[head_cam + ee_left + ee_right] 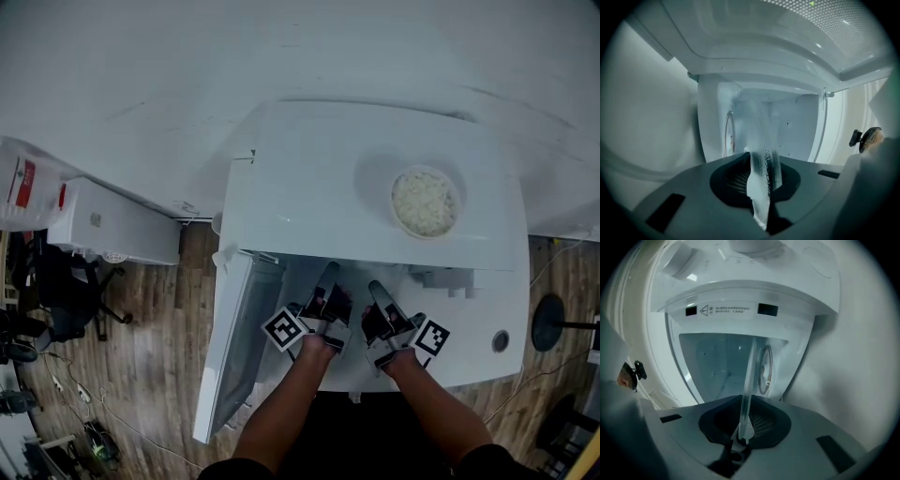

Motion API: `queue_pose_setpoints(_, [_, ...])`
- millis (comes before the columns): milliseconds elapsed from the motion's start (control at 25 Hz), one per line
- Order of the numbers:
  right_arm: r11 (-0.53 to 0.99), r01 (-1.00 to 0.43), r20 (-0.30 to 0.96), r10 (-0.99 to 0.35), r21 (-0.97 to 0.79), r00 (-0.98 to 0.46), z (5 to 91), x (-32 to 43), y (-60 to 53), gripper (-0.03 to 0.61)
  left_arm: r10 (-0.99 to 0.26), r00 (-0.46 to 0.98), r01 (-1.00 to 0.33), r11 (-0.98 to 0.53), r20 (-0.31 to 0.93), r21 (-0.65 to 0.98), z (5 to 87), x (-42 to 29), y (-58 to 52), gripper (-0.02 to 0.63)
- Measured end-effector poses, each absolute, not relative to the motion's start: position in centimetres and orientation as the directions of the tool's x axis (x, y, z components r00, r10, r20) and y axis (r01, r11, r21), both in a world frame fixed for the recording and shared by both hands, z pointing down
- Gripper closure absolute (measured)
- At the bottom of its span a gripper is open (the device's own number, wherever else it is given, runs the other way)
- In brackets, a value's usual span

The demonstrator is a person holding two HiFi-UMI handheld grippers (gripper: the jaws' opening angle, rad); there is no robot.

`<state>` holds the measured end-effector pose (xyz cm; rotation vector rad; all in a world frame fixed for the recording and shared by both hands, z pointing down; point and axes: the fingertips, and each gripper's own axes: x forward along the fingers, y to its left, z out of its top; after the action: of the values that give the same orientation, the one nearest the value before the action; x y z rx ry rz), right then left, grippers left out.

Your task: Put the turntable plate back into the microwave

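Observation:
The clear glass turntable plate [759, 140] is gripped by its rim from both sides and shows edge-on in both gripper views. My left gripper [761, 187] is shut on one edge. My right gripper [743, 427] is shut on the opposite edge of the plate [749, 376]. The plate reaches into the open cavity [712, 362] of the white microwave [356, 178]. From the head view both grippers, left [326, 286] and right [380, 298], sit at the microwave's front opening, and the plate itself is hard to make out there. The door [230, 347] hangs open to the left.
A bowl of white rice [426, 202] stands on top of the microwave. The open door blocks the left side. A white box [112, 220] and a dark chair [56, 291] stand on the wooden floor at left; a round black base [548, 323] is at right.

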<state>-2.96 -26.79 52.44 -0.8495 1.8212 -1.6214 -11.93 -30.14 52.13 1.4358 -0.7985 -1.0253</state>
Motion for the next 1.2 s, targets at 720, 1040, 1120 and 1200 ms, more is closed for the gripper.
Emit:
queue_pose_setpoints(720, [0.019,0.076,-0.057,-0.843,-0.997,-0.535,53.6,-3.0,-30.0,0.511,-0.881,0.464,-0.028,-0.121,-0.094,0.992,53.0,-11.1,-32.0,0.518])
queue_pose_setpoints(1040, [0.021,0.054,-0.045,-0.860,-0.998,-0.508,53.9,-3.0,-32.1,0.505,-0.884,0.458,0.004,-0.108,-0.097,0.994,53.4,-11.3,-30.9,0.528])
queue_pose_setpoints(1120, [0.023,0.041,-0.040,-0.860,-0.999,-0.508,53.9,-3.2,-32.3,0.502,-0.884,0.457,0.020,-0.101,-0.099,0.995,53.4,-11.5,-31.1,0.528])
queue_pose_setpoints(1200, [0.028,0.028,-0.039,-0.860,-0.999,-0.508,53.9,-3.2,-32.6,0.502,-0.883,0.458,0.039,-0.099,-0.106,0.994,53.3,-11.5,-31.4,0.531])
